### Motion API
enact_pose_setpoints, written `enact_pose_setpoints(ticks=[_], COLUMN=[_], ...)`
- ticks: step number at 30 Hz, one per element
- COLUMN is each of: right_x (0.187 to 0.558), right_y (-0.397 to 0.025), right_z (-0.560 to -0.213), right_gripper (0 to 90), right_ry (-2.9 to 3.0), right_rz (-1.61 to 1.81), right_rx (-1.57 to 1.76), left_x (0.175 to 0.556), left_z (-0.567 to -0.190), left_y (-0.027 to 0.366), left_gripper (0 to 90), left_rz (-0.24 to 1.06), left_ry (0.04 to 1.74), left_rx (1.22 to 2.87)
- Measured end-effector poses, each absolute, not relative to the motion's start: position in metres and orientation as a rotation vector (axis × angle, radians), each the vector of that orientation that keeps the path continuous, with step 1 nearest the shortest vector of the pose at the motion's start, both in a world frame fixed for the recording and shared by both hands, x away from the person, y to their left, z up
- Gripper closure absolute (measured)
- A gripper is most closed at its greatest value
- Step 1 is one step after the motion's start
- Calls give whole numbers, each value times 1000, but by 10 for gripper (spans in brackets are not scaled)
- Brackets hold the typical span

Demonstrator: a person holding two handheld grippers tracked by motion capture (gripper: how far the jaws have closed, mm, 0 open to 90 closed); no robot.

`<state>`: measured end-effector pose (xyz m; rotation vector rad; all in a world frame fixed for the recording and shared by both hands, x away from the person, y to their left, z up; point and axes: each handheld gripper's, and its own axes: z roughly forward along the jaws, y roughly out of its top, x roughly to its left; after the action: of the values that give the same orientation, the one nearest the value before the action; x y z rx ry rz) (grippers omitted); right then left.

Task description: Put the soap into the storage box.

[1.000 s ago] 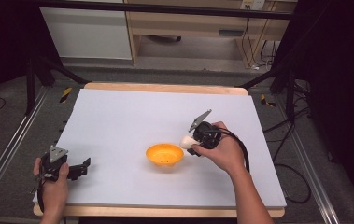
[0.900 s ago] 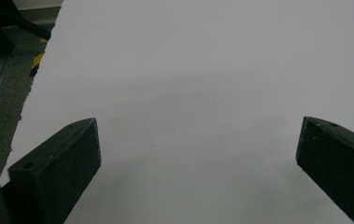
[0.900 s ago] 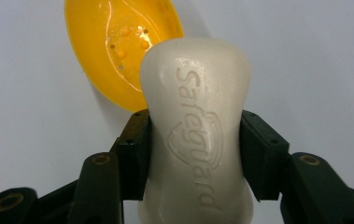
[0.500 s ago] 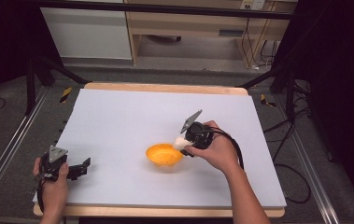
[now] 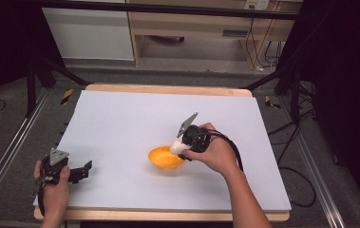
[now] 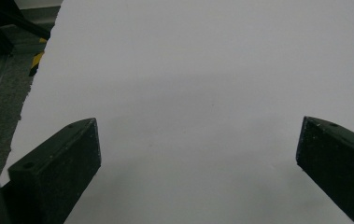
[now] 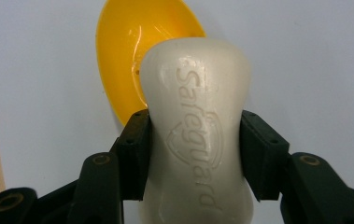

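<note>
A white bar of soap (image 7: 195, 126) with a raised brand name is clamped at its waist between the jaws of my right gripper (image 7: 194, 149). In the high view that right gripper (image 5: 181, 148) holds the soap (image 5: 177, 147) over the right rim of a shallow orange dish (image 5: 164, 159) near the table's middle. The dish (image 7: 139, 51) lies just beyond the soap in the right gripper view. My left gripper (image 5: 83, 171) rests at the table's front left corner, jaws wide apart, with nothing but bare white surface between them (image 6: 198, 154).
The white tabletop (image 5: 130, 118) has a wooden rim at the back and front. Dark stand legs (image 5: 54, 71) and cables (image 5: 287, 142) lie on the floor around the table. A cabinet and shelf stand beyond the far edge.
My right gripper has carried the soap leftward and toward the dish, from beside its right side to over its rim. The left gripper has stayed put.
</note>
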<state>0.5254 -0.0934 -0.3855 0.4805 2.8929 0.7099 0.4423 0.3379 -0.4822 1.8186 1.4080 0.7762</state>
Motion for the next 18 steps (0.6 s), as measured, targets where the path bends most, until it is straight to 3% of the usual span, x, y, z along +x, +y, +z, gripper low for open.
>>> enact_pose_setpoints(ticks=[18], right_x=[526], right_y=[-74], right_z=[-384], right_gripper=[495], right_ry=[2916], right_rz=[683], right_rx=[420], left_x=[442], left_z=[-482], left_y=[339], left_gripper=[0], left_rz=[769], left_ry=[1410], left_rx=[1815])
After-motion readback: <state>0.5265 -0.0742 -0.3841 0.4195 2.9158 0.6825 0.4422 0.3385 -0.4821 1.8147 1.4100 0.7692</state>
